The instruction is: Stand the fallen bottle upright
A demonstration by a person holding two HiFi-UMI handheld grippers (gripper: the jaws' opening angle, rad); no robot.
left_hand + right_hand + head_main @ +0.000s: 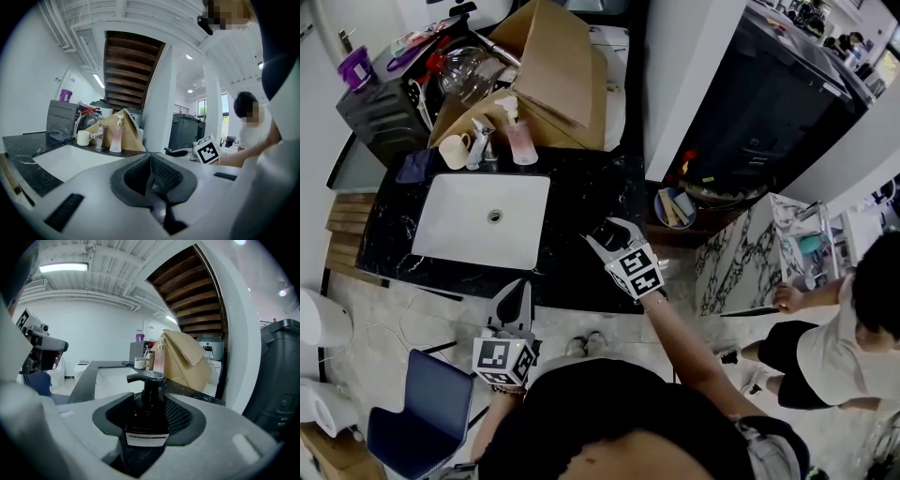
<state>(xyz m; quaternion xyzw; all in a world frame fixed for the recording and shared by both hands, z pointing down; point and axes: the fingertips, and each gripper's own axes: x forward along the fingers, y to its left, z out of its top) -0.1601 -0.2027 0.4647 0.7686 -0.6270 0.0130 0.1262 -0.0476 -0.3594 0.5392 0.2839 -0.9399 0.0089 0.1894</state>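
My right gripper (607,234) is clenched on the dark pump bottle (143,418). The bottle stands upright between the jaws, pump head on top, above the black table (581,192) just right of the white sink (455,225). My left gripper (516,298) is closed on nothing and sits at the table's near edge.

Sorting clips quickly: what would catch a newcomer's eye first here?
A dark pump bottle clamped in the right gripper over the black counter. Left of it in the head view sits the white sink, with a big cardboard box behind. The left gripper, shut and empty, is nearer the person.
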